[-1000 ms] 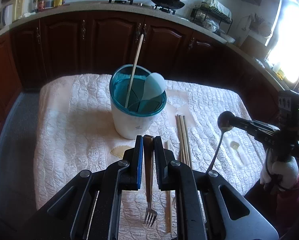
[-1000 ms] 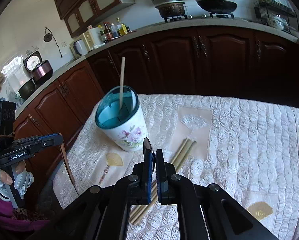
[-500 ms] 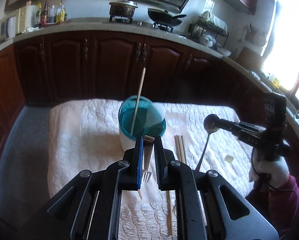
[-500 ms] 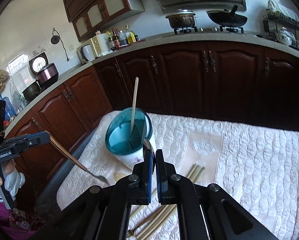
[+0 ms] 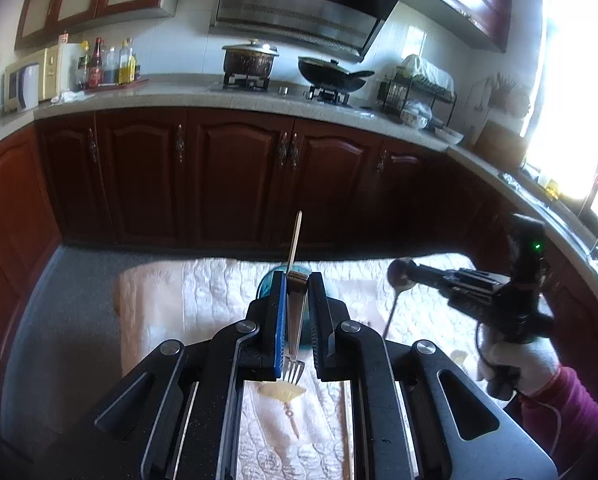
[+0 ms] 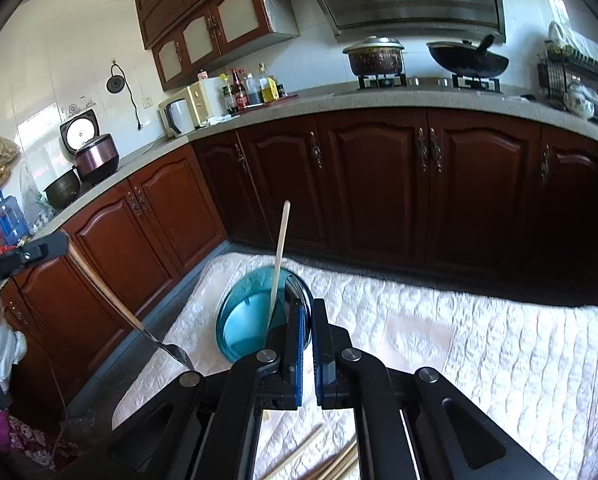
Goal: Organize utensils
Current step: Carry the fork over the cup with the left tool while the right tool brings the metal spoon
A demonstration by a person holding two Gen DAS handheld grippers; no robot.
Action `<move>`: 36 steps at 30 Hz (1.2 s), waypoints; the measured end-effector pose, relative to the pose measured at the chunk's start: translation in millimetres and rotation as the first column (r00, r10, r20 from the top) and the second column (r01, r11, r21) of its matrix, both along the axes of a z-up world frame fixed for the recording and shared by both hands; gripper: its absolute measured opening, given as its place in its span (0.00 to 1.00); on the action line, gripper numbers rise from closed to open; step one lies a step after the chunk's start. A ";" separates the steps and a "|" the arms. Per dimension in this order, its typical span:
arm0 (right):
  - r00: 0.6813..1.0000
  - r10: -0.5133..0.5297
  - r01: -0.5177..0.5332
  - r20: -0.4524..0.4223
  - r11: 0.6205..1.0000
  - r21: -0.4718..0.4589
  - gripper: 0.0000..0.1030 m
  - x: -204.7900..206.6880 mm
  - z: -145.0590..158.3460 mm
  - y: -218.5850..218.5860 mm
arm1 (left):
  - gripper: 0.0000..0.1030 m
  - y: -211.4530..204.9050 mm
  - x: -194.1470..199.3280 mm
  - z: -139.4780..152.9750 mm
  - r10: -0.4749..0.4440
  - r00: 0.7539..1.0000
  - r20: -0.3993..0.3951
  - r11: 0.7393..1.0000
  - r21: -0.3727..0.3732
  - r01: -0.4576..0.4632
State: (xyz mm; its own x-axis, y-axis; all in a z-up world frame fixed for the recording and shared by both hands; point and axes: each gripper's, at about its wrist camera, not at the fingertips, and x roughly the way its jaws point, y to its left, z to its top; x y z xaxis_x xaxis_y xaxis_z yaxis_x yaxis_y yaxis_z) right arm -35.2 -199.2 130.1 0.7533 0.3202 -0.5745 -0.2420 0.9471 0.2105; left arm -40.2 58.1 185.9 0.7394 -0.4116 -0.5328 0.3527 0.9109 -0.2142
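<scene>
My left gripper (image 5: 297, 280) is shut on a metal fork (image 5: 294, 336) that hangs tines down above the cloth. It also shows in the right wrist view (image 6: 167, 346). My right gripper (image 6: 307, 308) is shut on a metal spoon (image 5: 397, 284), its bowl up by the jaws and its handle hanging down; in the right wrist view only the spoon's edge (image 6: 297, 284) shows. The teal-rimmed utensil cup (image 6: 247, 324) stands on the table with one wooden chopstick (image 6: 279, 256) upright in it, just beyond both grippers. In the left wrist view the cup (image 5: 265, 284) is mostly hidden behind my jaws.
A white quilted cloth (image 6: 479, 352) covers the table. Loose chopsticks (image 6: 331, 464) lie on it under my right gripper. Dark wooden cabinets (image 6: 379, 184) and a counter with a stove and pots stand behind.
Both grippers have risen and tilted up with their utensils, so the cup sits lower and smaller in both views. The fork came up off the cloth.
</scene>
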 end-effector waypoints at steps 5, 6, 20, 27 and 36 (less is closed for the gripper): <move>1.000 -0.010 0.011 0.016 1.000 -0.007 0.03 19.1 10.5 5.2 | 0.09 -0.2 11.3 17.1 -0.003 1.000 0.026 1.000 -0.005 0.003; 1.000 -0.018 0.018 0.021 1.000 -0.011 0.03 23.5 12.0 6.4 | 0.09 -1.4 13.8 18.8 0.001 0.999 0.033 1.000 -0.001 -0.001; 0.997 -0.061 0.067 0.056 0.992 -0.109 0.03 91.1 13.9 26.8 | 0.09 -24.2 79.6 -1.1 0.041 0.999 0.029 0.998 0.043 -0.043; 0.998 -0.048 0.057 0.050 0.981 -0.188 0.03 111.9 -6.8 44.0 | 0.09 -29.7 103.5 -29.8 0.070 0.997 -0.021 0.996 0.062 -0.069; 1.000 -0.014 0.016 0.008 0.978 -0.210 0.03 115.6 -30.2 53.9 | 0.09 -39.6 113.4 -57.4 0.075 0.995 -0.065 0.994 0.088 -0.069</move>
State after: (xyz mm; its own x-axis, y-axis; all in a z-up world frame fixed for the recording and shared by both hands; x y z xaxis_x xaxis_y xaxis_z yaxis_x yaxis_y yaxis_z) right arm 80.4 -145.4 99.9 0.7612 0.1815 -0.6226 -0.2282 0.9736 0.0049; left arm 73.2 18.5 128.5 0.7259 -0.3094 -0.6142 0.2728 0.9494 -0.1558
